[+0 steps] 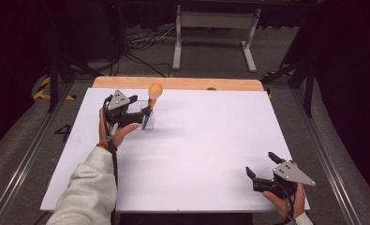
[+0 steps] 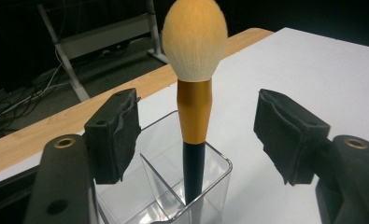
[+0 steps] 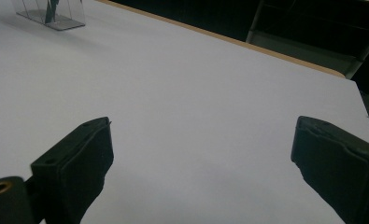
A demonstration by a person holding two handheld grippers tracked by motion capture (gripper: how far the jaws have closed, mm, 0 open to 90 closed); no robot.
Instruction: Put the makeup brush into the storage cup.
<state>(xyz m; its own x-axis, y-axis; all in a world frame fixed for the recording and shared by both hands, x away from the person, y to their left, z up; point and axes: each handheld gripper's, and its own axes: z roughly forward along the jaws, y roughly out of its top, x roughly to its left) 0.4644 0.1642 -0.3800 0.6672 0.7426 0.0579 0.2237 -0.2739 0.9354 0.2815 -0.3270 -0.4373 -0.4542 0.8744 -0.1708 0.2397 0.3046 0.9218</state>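
Release is the step in hand, by my reading: the makeup brush (image 2: 194, 88) stands upright, bristles up, with its black handle down in a compartment of the clear acrylic holder (image 2: 173, 186), which sits on the white table (image 1: 196, 154) toward ten o'clock of the high view. The left gripper (image 1: 138, 108) straddles the brush, and in the left gripper view its fingers (image 2: 114, 135) stand parted on either side of the gold ferrule, touching nothing, so the brush rests on its own. The right gripper (image 1: 262, 166) waits near five o'clock, fingers spread wide over bare table with nothing between them. Next, the left hand probably needs to draw straight back toward six o'clock without clipping the brush or nudging the light holder.
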